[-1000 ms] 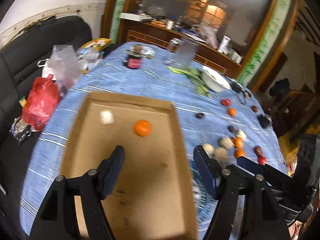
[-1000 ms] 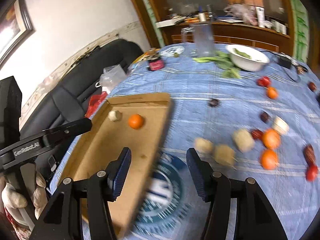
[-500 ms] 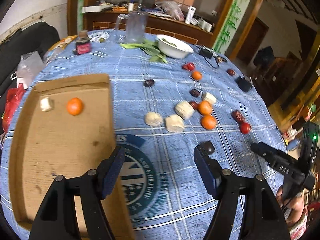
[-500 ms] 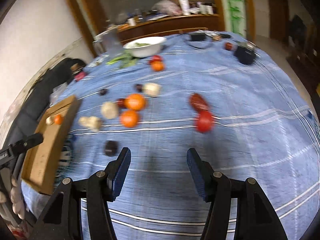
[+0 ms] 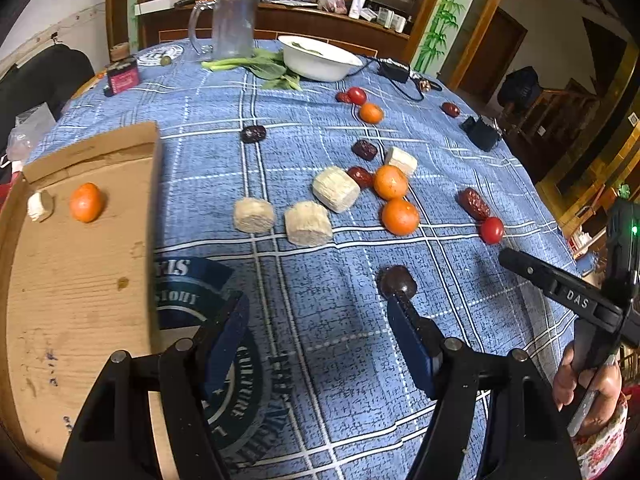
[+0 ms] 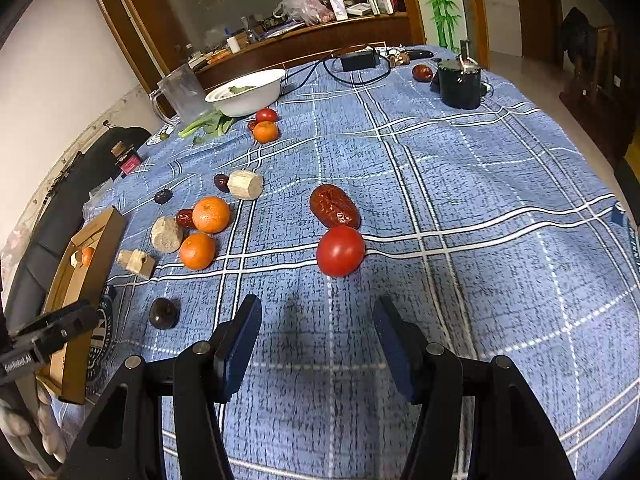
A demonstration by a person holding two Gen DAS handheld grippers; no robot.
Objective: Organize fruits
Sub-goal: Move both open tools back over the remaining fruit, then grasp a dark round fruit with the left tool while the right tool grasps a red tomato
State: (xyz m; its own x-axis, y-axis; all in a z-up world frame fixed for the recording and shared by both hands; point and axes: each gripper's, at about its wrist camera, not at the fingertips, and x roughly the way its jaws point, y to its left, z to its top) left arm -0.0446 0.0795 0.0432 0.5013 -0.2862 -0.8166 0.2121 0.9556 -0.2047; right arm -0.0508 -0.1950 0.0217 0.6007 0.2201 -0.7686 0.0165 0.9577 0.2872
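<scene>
Blue plaid cloth (image 5: pixel 320 320): covered the round table, seen from the left wrist.
Left gripper (image 5: pixel 316 320): jaws spread, nothing between them, pads clear of the cloth.
Dark round fruit (image 5: pixel 398 282): lay just beyond the tip of the picture-right finger; contact could not be told.
Cardboard tray (image 5: pixel 72 300): at the table's left edge, holding one orange (image 5: pixel 86 202) and a pale chunk (image 5: pixel 39 206) near its far end.
Loose fruit, mid-table: two oranges (image 5: pixel 400 216), three pale blocks (image 5: pixel 308 222), red dates, a cherry tomato (image 5: pixel 492 230).
White bowl (image 5: pixel 320 58): near the far edge, beside greens and a clear jug.
Right wrist view: same cloth (image 6: pixel 480 240).
Right gripper (image 6: pixel 320 338): jaws parted, empty, hovering near the table's near edge.
Red tomato (image 6: pixel 340 250): straight ahead of the jaws, apart from them, touching a large red date (image 6: pixel 334 206) behind it.
Oranges, pale blocks: grouped left of the tomato; tray (image 6: pixel 80 280) at the left edge.
Black pot (image 6: pixel 458 82): near the far right edge.
</scene>
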